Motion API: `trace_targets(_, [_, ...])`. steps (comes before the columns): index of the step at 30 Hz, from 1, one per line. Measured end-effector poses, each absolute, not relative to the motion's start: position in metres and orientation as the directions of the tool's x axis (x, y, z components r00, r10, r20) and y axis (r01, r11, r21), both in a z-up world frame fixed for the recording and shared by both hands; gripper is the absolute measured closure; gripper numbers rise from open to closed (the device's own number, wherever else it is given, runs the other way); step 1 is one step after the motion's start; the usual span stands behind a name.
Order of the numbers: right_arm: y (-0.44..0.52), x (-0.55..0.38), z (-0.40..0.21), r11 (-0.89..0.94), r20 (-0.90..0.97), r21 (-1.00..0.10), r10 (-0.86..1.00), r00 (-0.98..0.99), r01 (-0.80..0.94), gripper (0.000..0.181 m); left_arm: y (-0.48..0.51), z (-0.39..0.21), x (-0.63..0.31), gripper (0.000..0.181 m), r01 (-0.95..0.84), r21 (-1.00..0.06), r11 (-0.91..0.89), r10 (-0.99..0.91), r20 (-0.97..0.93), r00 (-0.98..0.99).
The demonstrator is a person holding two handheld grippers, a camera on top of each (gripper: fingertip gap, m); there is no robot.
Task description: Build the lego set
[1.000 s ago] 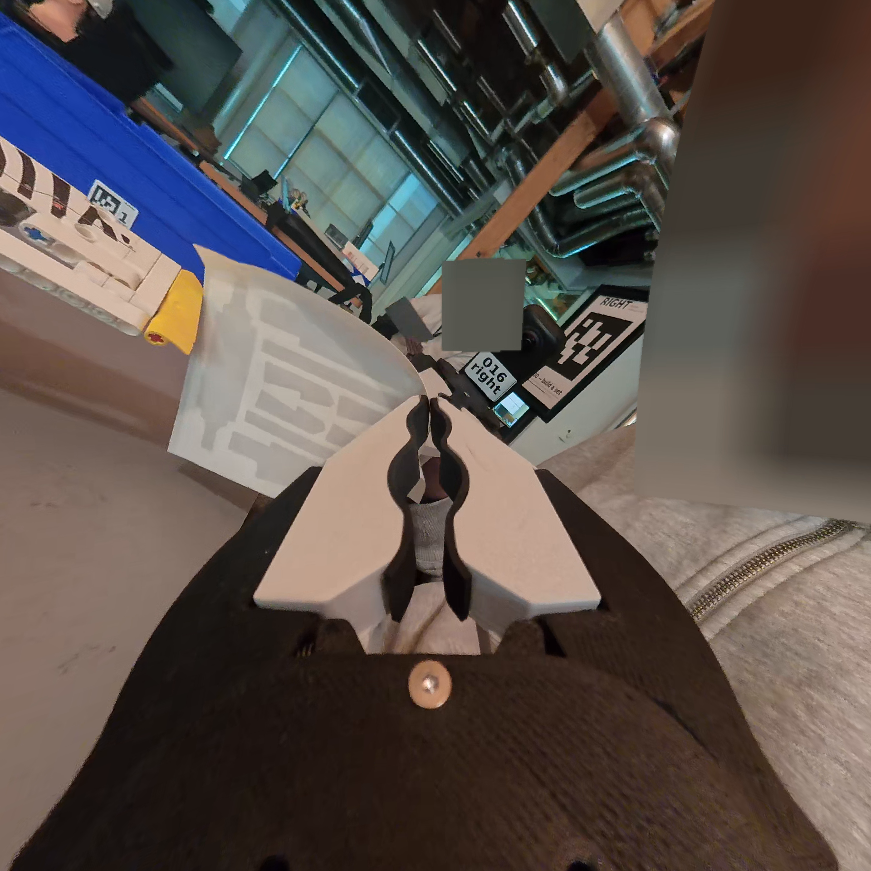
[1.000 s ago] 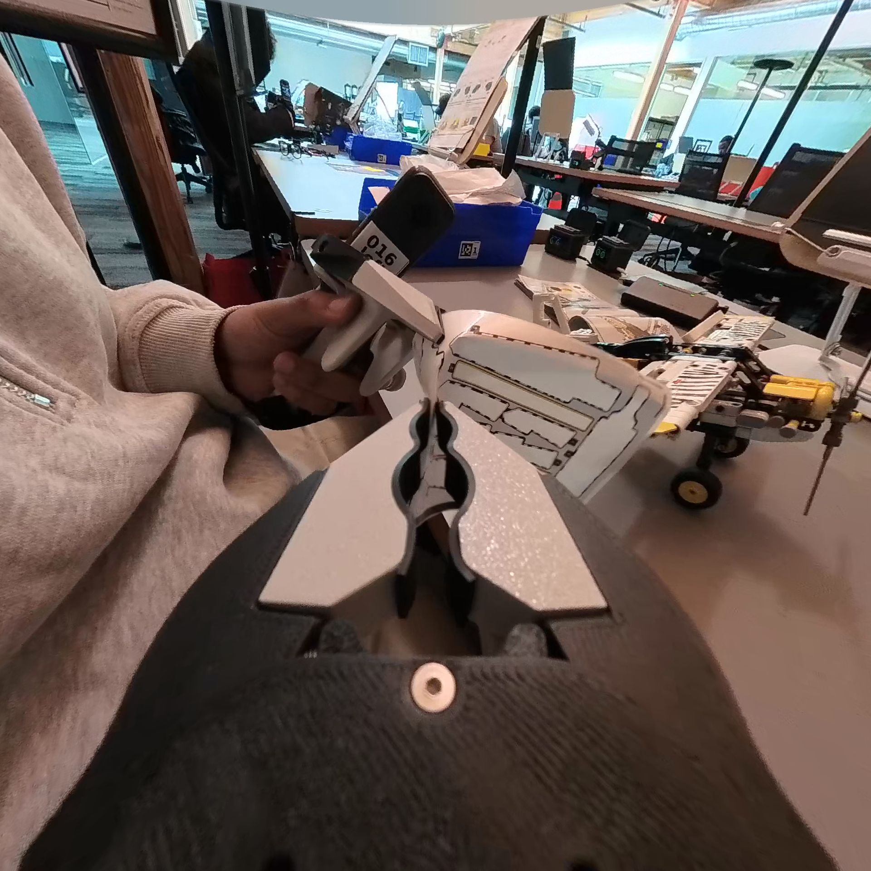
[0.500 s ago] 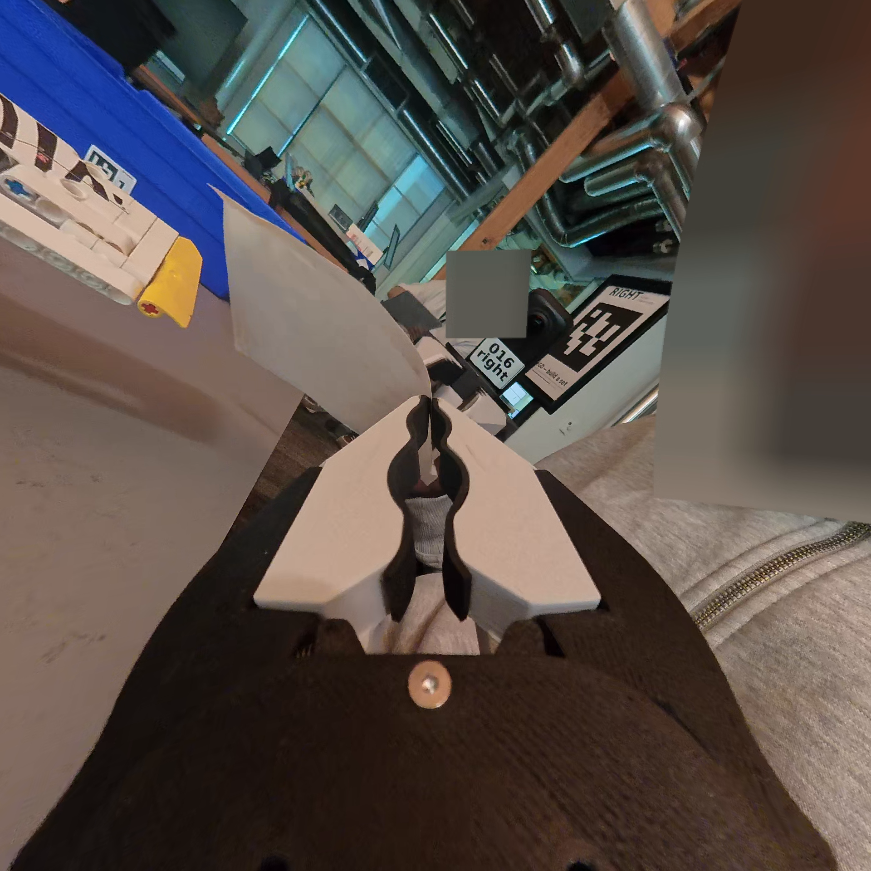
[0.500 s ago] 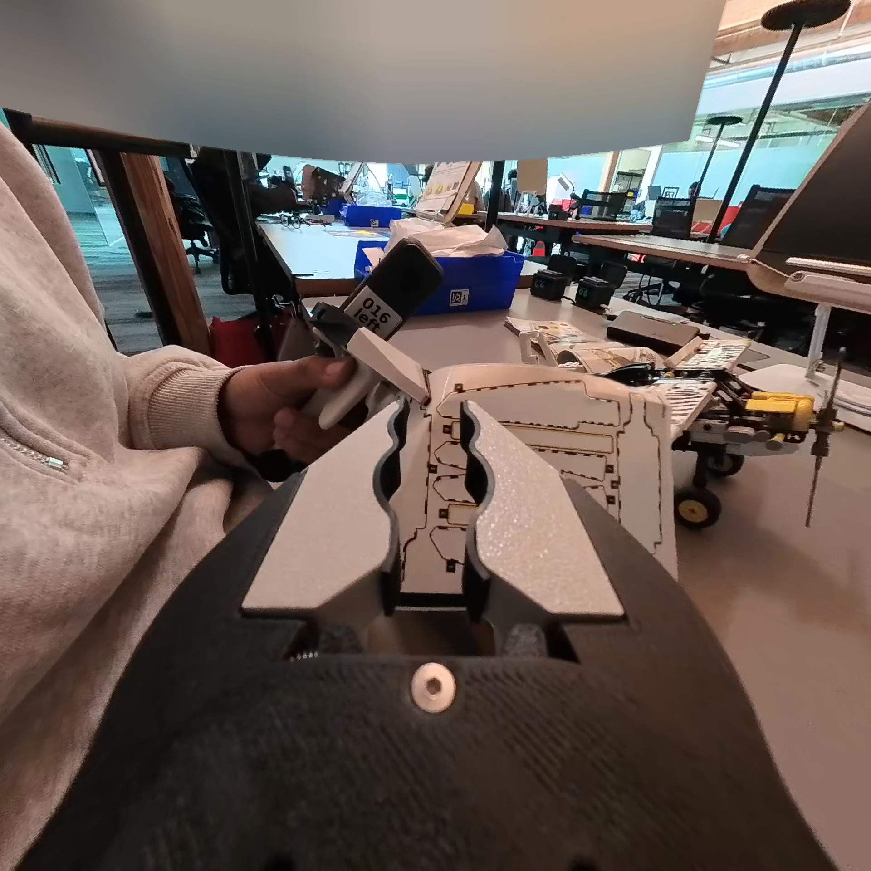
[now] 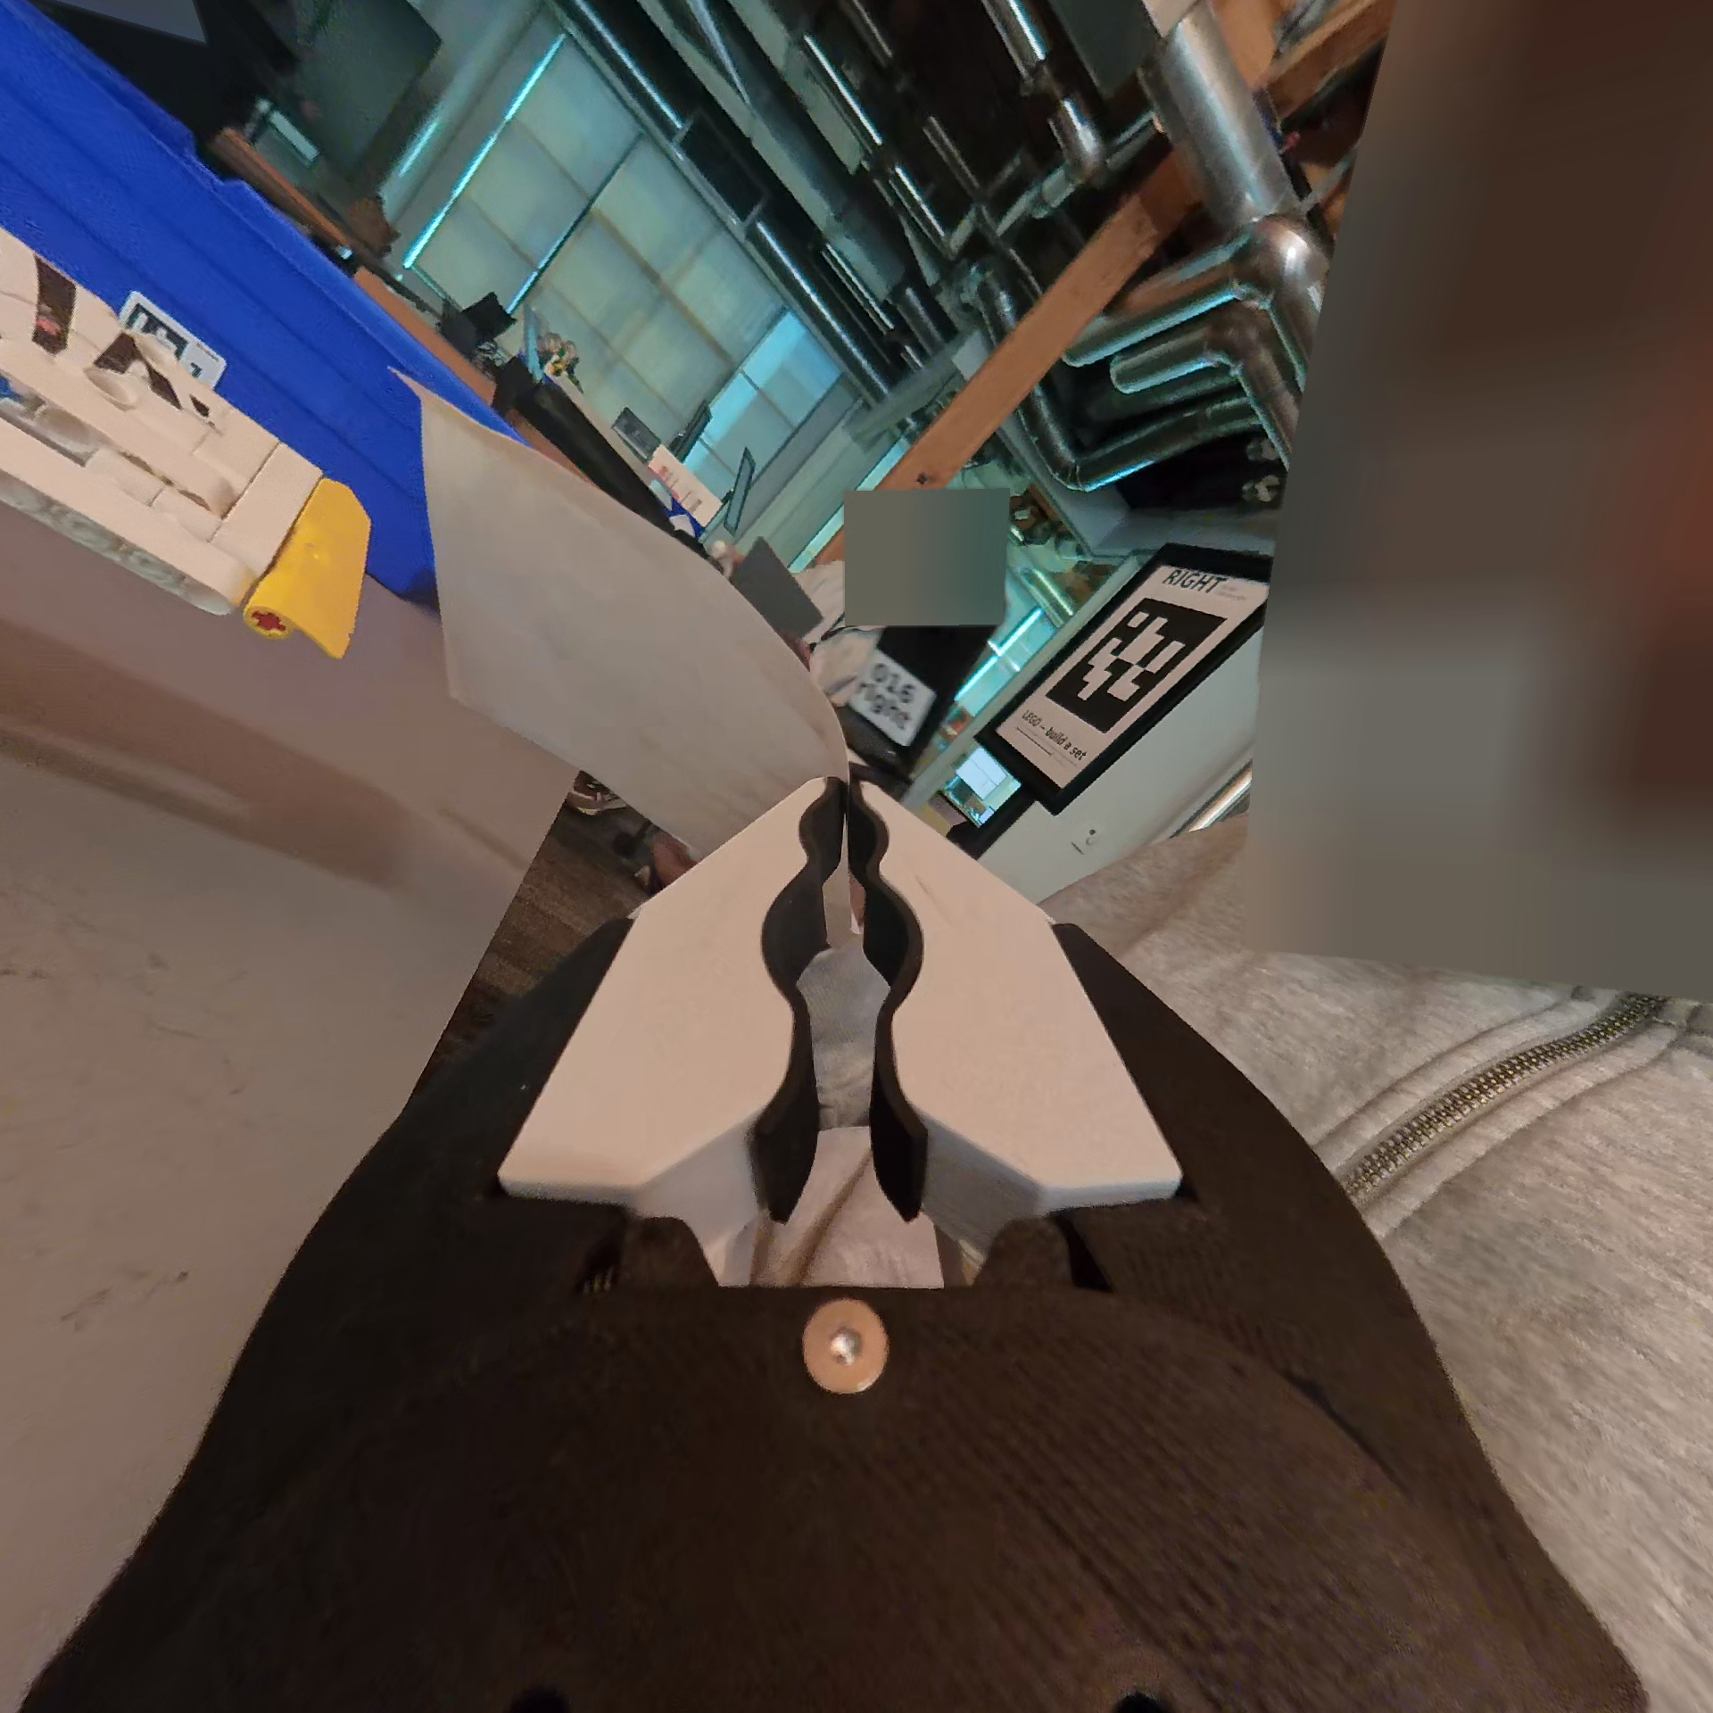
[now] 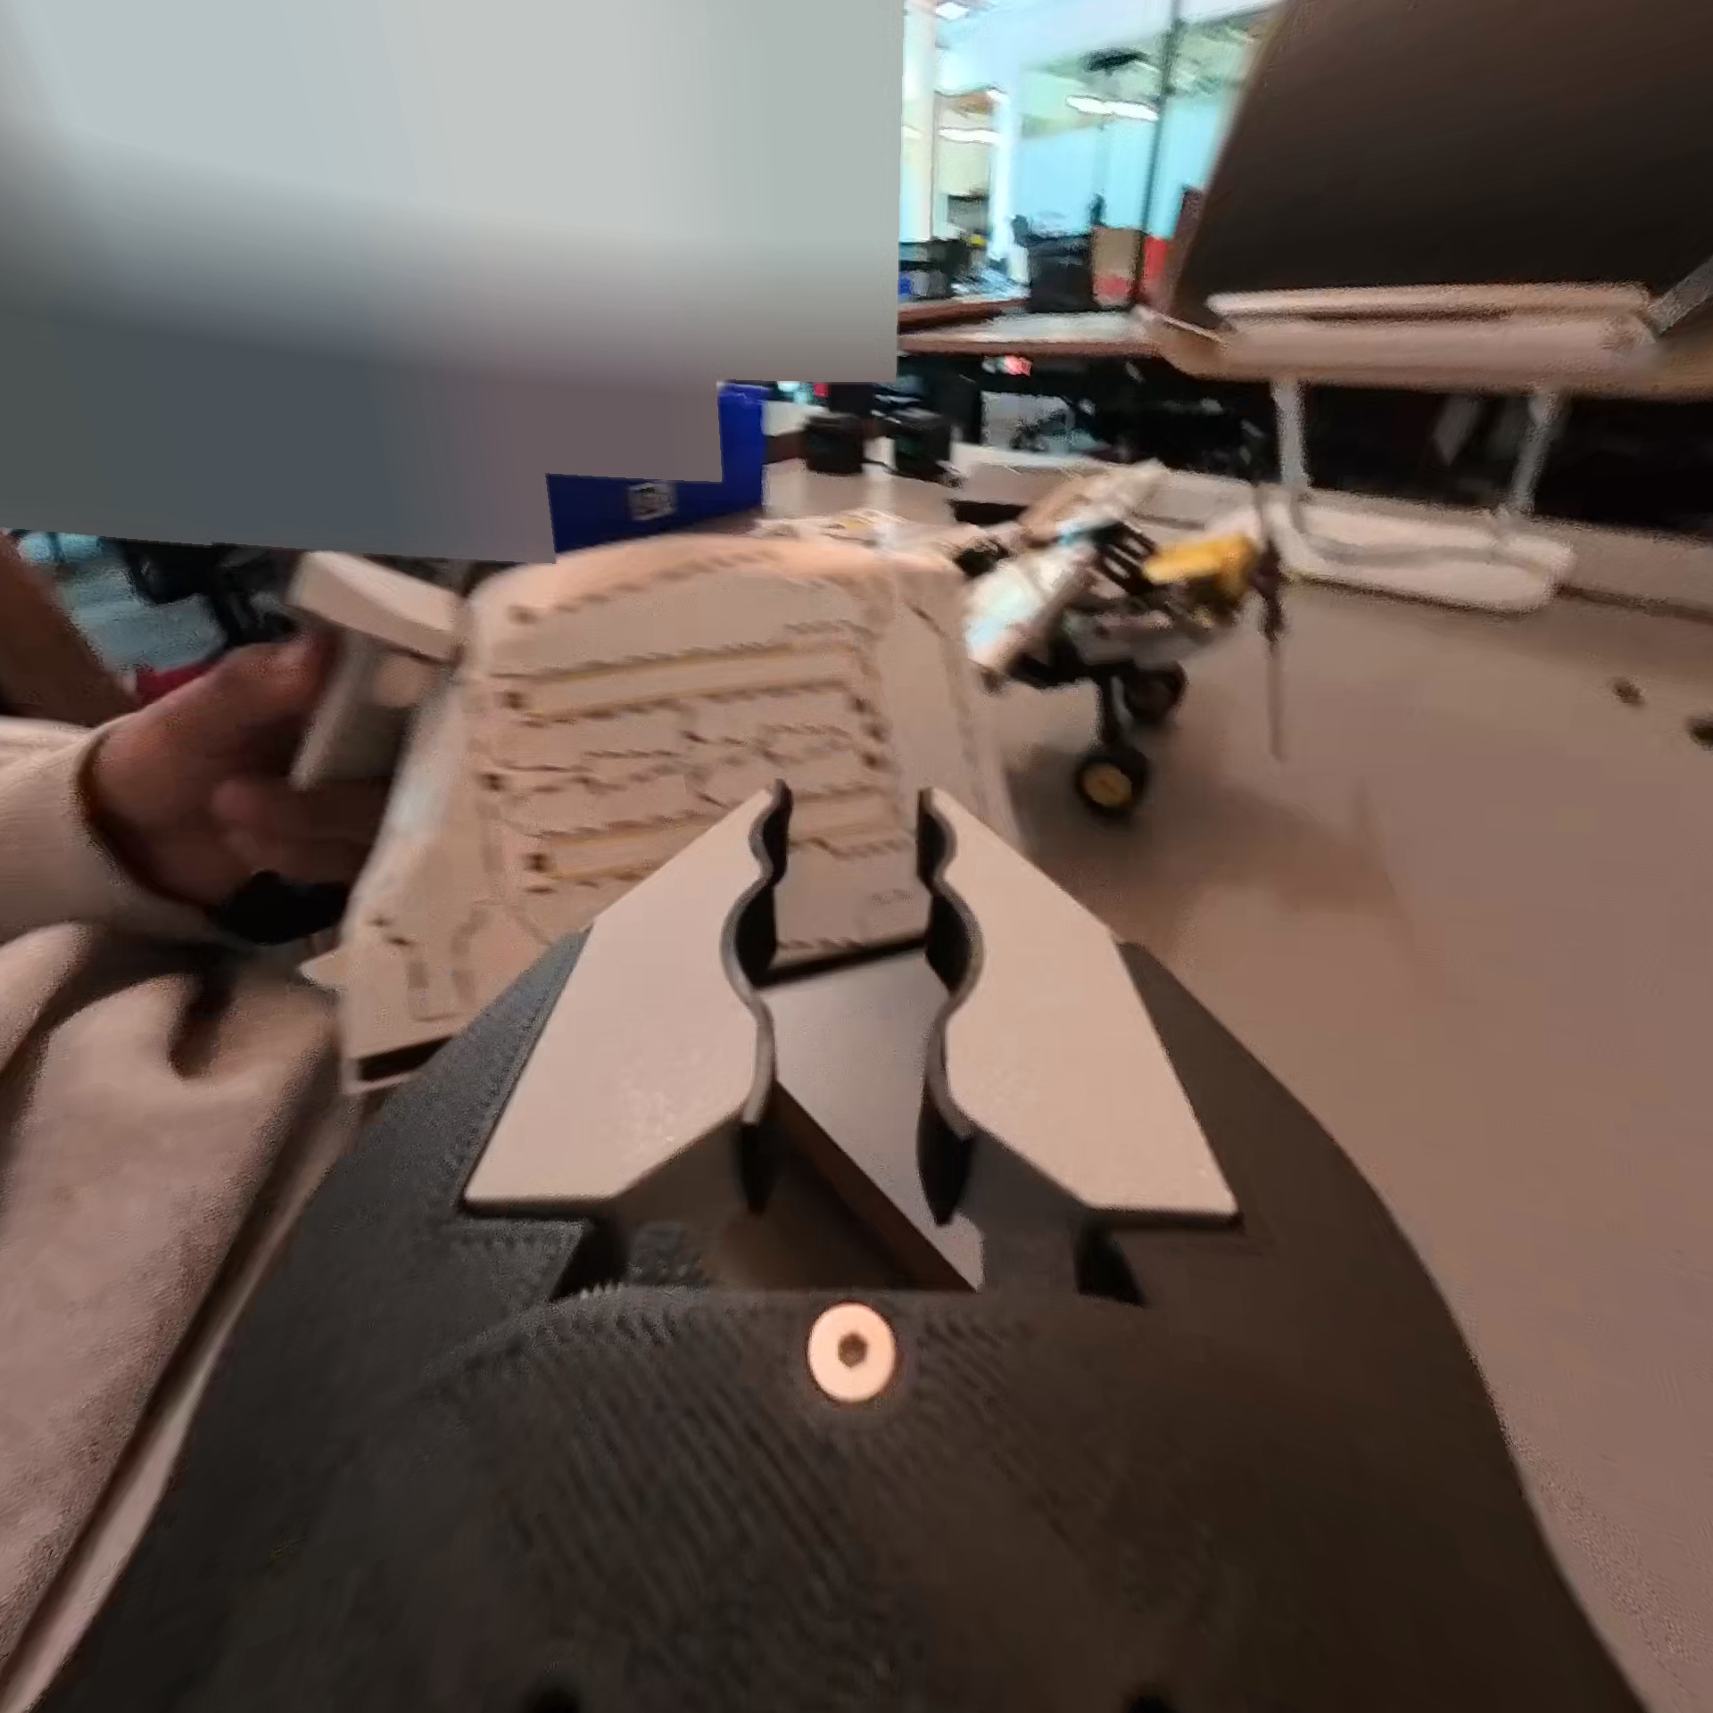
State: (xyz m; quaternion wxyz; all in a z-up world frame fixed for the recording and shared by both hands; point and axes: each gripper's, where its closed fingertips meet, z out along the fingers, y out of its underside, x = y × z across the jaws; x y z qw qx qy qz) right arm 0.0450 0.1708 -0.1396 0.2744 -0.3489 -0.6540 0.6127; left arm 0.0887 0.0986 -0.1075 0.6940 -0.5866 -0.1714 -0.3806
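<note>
Just past the right gripper, whose fingers are spread wide and empty, the sticker sheet stands up, pinched at its edge by the left gripper. Farther along the tabletop waits the lego plane.

Open-plan office or lab, rows of desks, glass partitions, exposed ceiling ducts

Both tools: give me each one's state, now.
Left tool: closed, pinching the edge of the sticker sheet.
Right tool: open, holding nothing; the sheet shows behind its gap.
</note>
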Motion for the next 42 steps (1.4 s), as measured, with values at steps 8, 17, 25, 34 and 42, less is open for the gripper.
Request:
trace_targets(8, [0.176, 0.049, -0.137, -0.439, -0.527, -0.834, 0.45, -0.721, 0.335, 0.106, 0.084, -0.076, 0.104, 0.181, 0.718, -0.69, 0.086, -0.518, 0.585, 0.624])
trace_targets(17, [0.158, 0.091, -0.103, -0.452, -0.42, -0.839, 0.185, -0.888, 0.303, 0.181, 0.086, -0.094, 0.087, 0.181, 0.666, -0.744, 0.056, -0.389, 0.598, 0.701])
trace_targets(25, [0.158, 0.079, -0.109, -0.365, -0.313, -0.916, 0.398, -0.862, 0.164, 0.181, 0.077, -0.11, 0.056, 0.181, 0.554, -0.83, 0.062, -0.163, 0.539, 0.826])
trace_targets(34, [0.184, 0.063, -0.106, -0.485, -0.373, -0.864, 0.434, -0.82, 0.136, 0.164, -0.159, -0.028, -0.107, 0.181, 0.225, -0.937, 0.267, 0.631, 0.346, 0.694])
trace_targets(42, [0.172, 0.06, -0.107, -0.436, -0.344, -0.89, 0.445, -0.827, 0.135, 0.163, -0.443, 0.014, -0.236, 0.181, 0.098, -0.993, 0.06, 0.997, 0.065, 0.045])
